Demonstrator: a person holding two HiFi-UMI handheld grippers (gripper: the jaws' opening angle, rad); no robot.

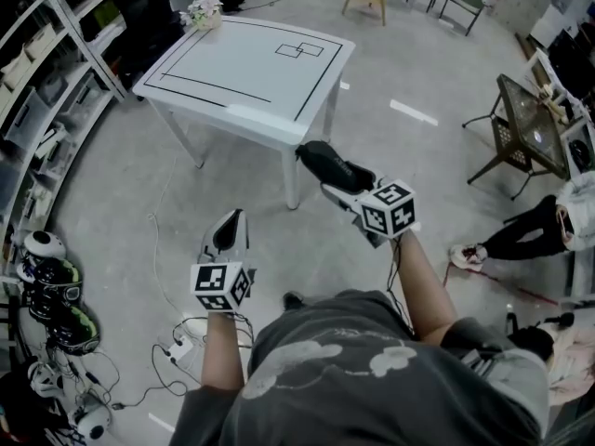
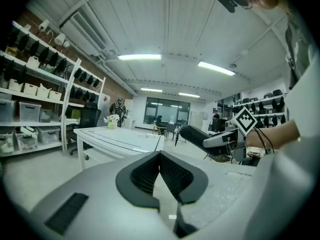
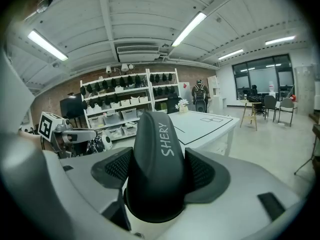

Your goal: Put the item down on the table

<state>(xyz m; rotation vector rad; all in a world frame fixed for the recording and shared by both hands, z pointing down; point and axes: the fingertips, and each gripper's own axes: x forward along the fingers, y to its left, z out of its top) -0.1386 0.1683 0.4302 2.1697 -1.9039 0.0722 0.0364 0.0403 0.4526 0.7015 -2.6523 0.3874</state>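
A black oblong case marked SHERY sticks forward out of my right gripper, which is shut on it above the floor, just short of the white table's near right corner. In the right gripper view the case stands wedged between the two pads, my right gripper clamped round its lower half. My left gripper hangs lower and to the left over the floor, shut with nothing in it; its pads meet in the left gripper view. There the right gripper and the case show at the right.
The table carries black outline markings and a small flower pot at its far left corner. Shelving lines the left wall, with helmets and cables on the floor. A dark side table and a seated person are at the right.
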